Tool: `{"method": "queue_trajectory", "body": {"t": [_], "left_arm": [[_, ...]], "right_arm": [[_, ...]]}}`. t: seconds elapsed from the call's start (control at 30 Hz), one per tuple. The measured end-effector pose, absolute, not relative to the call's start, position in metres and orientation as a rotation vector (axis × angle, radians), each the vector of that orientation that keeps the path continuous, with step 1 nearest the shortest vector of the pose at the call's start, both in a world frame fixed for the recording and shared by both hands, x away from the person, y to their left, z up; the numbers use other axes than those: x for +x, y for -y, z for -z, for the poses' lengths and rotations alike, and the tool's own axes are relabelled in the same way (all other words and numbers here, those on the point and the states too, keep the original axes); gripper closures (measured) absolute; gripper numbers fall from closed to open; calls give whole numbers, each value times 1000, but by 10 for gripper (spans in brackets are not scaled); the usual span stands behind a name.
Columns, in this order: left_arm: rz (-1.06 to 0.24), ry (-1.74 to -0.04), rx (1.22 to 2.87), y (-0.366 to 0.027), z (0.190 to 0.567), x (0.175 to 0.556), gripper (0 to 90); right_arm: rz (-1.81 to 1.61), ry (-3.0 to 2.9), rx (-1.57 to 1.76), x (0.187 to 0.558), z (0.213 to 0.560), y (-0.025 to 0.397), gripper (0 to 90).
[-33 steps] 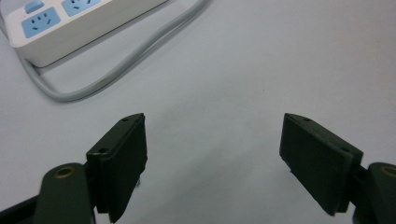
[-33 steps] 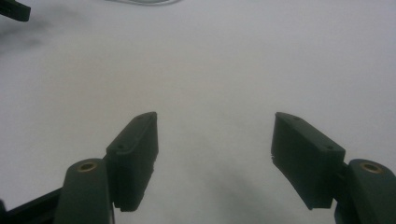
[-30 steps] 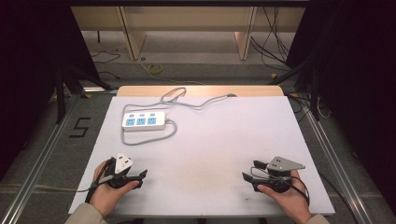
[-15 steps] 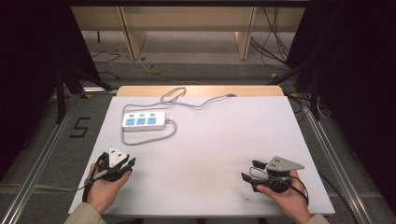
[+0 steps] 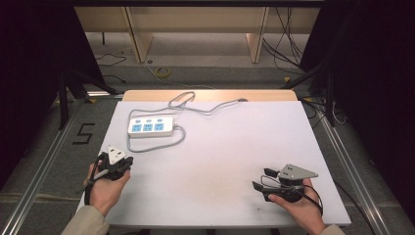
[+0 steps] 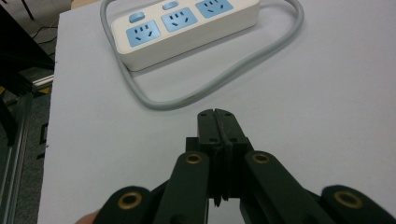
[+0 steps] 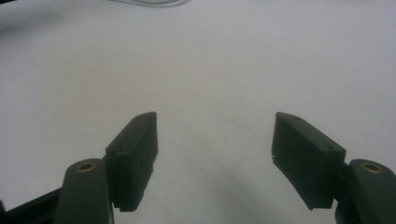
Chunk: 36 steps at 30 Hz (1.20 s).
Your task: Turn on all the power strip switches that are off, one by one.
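White foam-like board is covering the desk (image 5: pixel 210 147), and a white power strip (image 5: pixel 151 126) with three blue sockets is lying on its far left part. Its grey cable (image 5: pixel 161 145) is looping around the near side of the strip and trailing off toward the far edge of the desk, where it is curling once more.

At the near left corner the person's left hand (image 5: pixel 103 188) is gripping the left tool (image 5: pixel 116 164), which is pointing toward the far side, at the power strip. In the left gripper view its two black jaws are pressing flat against each other with nothing between them, and the strip (image 6: pixel 184 29) and the cable loop (image 6: pixel 205 88) are lying just beyond the tips, apart from them.

At the near right the right hand (image 5: pixel 298 205) is holding the right tool (image 5: pixel 262 178), which is pointing left across the desk, with a grey three-cornered plate on top. In the right gripper view its jaws are standing wide apart over bare white surface, holding nothing. The two tools are sitting well apart from each other.

Beyond the desk, wooden furniture legs are standing on a grey floor with loose cables
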<state>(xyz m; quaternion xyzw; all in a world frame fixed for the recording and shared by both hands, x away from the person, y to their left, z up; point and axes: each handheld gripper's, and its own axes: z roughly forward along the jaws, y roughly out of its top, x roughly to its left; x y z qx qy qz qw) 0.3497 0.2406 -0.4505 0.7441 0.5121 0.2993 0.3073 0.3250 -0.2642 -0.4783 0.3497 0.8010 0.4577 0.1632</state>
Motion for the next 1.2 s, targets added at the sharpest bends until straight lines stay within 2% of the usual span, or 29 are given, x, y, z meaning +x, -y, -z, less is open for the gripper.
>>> {"method": "queue_trajectory", "body": {"t": [0.63, 1.2], "left_arm": [[-814, -1420, 1927, -241, 436, 399, 897], [-834, -1424, 1967, -242, 431, 425, 897]], "right_arm": [[-1306, -2282, 1001, 325, 479, 264, 321], [-1309, -2280, 1002, 326, 479, 264, 320]]}}
